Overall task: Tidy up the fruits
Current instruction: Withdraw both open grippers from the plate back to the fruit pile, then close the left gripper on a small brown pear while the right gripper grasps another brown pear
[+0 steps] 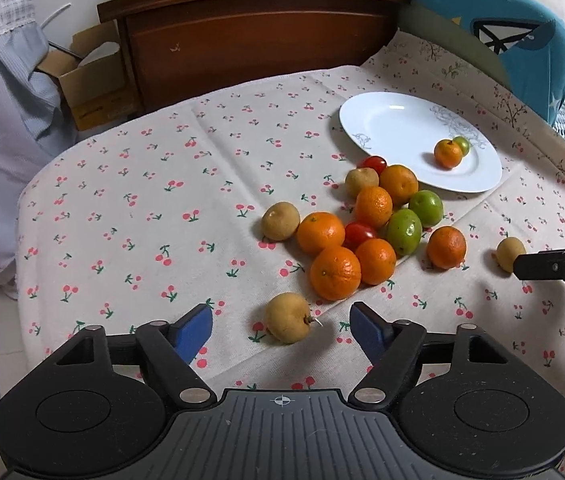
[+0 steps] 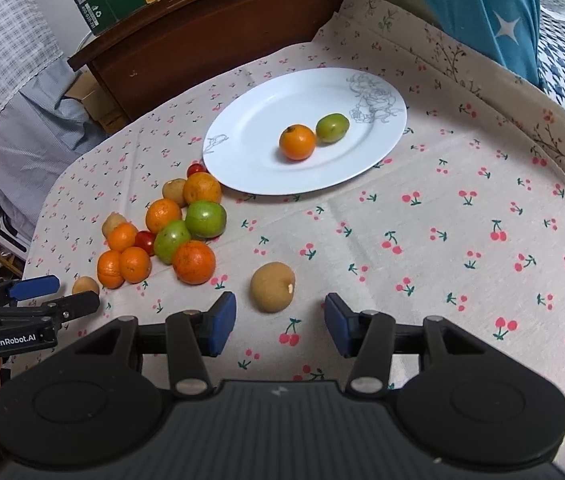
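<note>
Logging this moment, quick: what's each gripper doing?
Left gripper: open, tan fruit between its fingers, ungripped.
Right gripper: open, holding nothing.

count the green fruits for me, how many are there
3. One green fruit lies on the white plate beside an orange. Two more touch each other in the pile on the cloth. Others could be hidden behind the oranges.

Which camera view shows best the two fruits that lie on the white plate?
The right wrist view: the round orange fruit and the small green fruit lie apart enough to see both whole on the white plate. In the left wrist view the orange one partly hides the green one.
</note>
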The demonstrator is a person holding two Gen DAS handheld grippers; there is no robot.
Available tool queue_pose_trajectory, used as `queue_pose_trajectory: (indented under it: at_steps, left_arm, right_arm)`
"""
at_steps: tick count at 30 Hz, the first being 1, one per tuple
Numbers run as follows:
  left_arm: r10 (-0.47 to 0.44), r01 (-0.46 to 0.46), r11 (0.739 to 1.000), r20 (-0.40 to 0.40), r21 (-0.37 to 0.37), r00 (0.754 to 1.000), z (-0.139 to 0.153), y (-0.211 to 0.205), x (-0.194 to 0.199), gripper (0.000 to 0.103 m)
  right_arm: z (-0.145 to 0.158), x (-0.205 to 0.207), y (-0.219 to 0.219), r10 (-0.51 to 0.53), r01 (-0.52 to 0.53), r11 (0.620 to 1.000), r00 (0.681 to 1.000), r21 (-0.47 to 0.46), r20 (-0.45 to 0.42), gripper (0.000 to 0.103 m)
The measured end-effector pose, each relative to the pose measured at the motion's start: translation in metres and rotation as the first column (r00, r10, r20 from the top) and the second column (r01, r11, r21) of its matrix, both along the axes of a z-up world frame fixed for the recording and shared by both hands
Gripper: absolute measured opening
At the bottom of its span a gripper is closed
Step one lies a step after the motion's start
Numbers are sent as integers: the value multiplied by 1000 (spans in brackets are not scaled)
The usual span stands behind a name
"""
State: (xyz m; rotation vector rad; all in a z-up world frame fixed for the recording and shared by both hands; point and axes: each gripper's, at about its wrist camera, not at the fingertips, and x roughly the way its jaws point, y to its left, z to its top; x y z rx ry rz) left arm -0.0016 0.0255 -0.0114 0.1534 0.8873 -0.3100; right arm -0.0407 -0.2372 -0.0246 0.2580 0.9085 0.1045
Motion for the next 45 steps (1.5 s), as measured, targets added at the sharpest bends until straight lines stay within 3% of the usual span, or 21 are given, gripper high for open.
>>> queue_pose_trajectory:
  at_steps: [6,11,13,16,45]
  left_arm:
    - [-9,9,1000,-6,10,1000,-4,-2,1,64]
    - [-23,23,1000,-24,3,999,-8,-5,2,40]
    - [-33,33,999,-20,0,999,-8,-6,1,36]
    - [-41,41,999,-7,8,999,-8,-8,-1,28]
    - [-46,54,993,75,-100,996,24,-33,-4,26]
  right_arm:
    - [-3,4,4,11,-11,1000,1000,-3,10,46]
    - [-6,6,10,31,-31,999,999,-21,18,31]
    - [-7,6,11,38,-38,999,999,-26,22,25]
    - [-7,6,12,41,-41,999,999,-23,25,24]
    - [4,3,23,105,-110,992,991,56,88,24]
